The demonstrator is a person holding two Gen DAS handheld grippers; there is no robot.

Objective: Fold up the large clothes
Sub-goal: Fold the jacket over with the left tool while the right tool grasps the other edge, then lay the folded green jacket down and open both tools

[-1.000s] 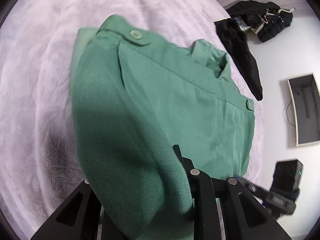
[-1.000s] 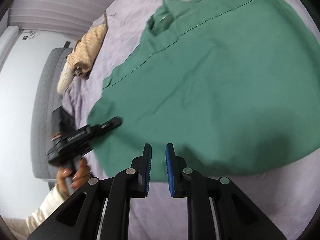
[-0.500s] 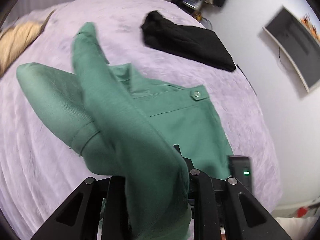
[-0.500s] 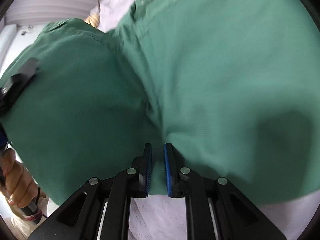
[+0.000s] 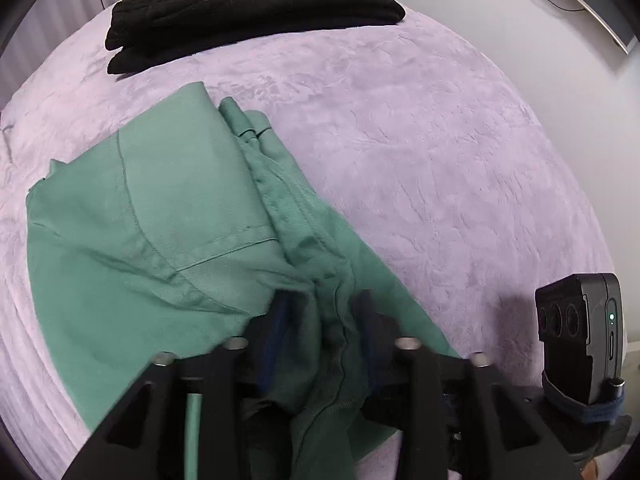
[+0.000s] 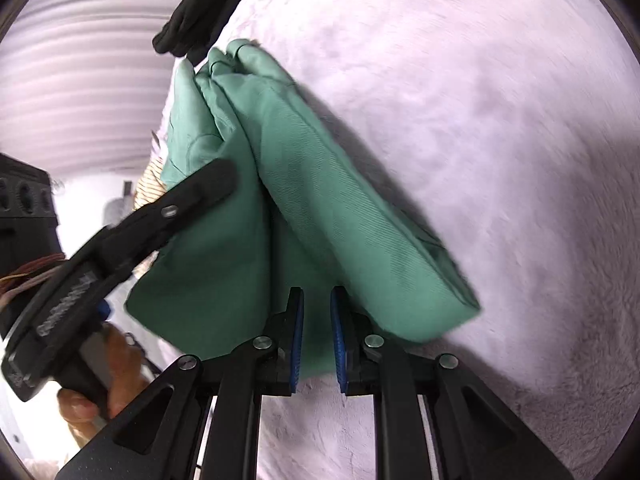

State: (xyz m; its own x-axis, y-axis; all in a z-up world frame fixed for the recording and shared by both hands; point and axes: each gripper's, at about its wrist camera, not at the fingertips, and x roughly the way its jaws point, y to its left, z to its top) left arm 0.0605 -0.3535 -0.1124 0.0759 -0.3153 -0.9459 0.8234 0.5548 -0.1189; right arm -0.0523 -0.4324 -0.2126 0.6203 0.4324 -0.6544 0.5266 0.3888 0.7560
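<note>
On the lilac bed cover (image 5: pixel 420 152) lies the green garment (image 5: pixel 160 216), doubled over itself into a long bundle – in the left wrist view its long axis runs from the near edge up and away toward the folded black clothes (image 5: pixel 248 12) beyond it, the narrow end farthest off. The fold looks half made: layers stack unevenly along the right side, so I judge this the moment of laying one half over the other. The left gripper (image 5: pixel 322 320) straddles a bunched ridge of green cloth, its jaws opening, the cloth between them but apparently no longer pinched – a release to let the layer settle. The right gripper (image 6: pixel 316 328) has its jaws narrow, the garment's near edge just behind the blue pads (image 6: pixel 297 340); whether they pinch cloth I cannot tell
</note>
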